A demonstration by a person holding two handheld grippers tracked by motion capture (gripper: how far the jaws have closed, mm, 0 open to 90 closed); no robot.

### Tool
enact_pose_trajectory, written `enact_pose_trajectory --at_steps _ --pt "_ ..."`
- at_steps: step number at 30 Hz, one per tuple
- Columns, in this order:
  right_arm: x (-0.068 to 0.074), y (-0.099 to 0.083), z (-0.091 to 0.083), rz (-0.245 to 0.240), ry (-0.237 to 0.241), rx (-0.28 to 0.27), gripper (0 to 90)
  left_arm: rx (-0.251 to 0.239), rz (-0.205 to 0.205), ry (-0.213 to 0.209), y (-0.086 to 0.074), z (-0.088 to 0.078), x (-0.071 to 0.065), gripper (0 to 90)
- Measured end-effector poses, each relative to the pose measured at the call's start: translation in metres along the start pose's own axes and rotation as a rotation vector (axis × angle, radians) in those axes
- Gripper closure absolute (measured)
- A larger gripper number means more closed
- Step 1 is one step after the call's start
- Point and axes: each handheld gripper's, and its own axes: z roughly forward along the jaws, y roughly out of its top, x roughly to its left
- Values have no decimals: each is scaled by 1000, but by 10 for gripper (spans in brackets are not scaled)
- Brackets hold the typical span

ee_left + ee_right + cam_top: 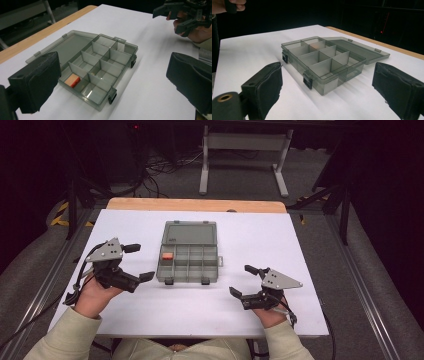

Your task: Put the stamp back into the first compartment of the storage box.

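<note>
Both of the person's hands come in from the near edge of the white table (300, 245), each holding a gripper. Between them, farther out, sits a grey see-through box (188, 265) with its lid (190, 233) folded flat toward the far side. Dividers split the box into small compartments; a small orange block (167, 256) lies in one at the left end of the row next to the lid, and the compartments that can be seen into hold nothing else. The left gripper (139, 262) has its jaws spread wide and holds nothing, just left of the box and clear of it. The right gripper (241, 280) is likewise spread and holds nothing, near the box's near right corner, not touching it. Beyond the white sheet runs a wooden table edge (195, 204).
</note>
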Motion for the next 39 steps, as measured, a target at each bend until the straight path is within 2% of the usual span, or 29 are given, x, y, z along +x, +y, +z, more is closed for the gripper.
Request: enact_pose_trajectory --at_steps 5,8,9,10,12,19,22,25,29,33,35,39 --pt "0 0 -1 1 -1 -3 95 -55 -26 9 -21 -10 -1 5" --pt "0 0 -1 0 -2 -1 95 -109 -40 16 -32 -16 0 6" --pt "1 0 -1 -3 -2 -1 95 -146 -51 10 -39 -19 1 8" --pt "1 0 -1 -3 -3 -1 95 -146 -51 10 -39 -19 1 9" --pt "1 0 -1 -3 -3 -1 95 -181 -65 11 -46 -21 1 11" --pt "1 0 -1 -1 -4 -3 95 -255 -104 33 -69 -22 4 14" --pt "1 0 -2 0 -2 -5 95 -273 -96 71 -79 -23 4 16" --pt "1 0 -2 -1 -3 -4 95 -288 -99 80 -89 -23 5 17" --pt "1 0 -2 -1 -5 -1 95 -274 -95 103 -102 -23 8 17" --pt "0 -1 -2 2 -6 0 94 -281 -91 131 -112 -21 9 17" --pt "0 -1 -2 3 -9 3 93 -292 -114 128 -118 -17 11 17" --pt "0 -1 -3 3 -10 -2 90 -276 -113 130 -126 -11 13 17"
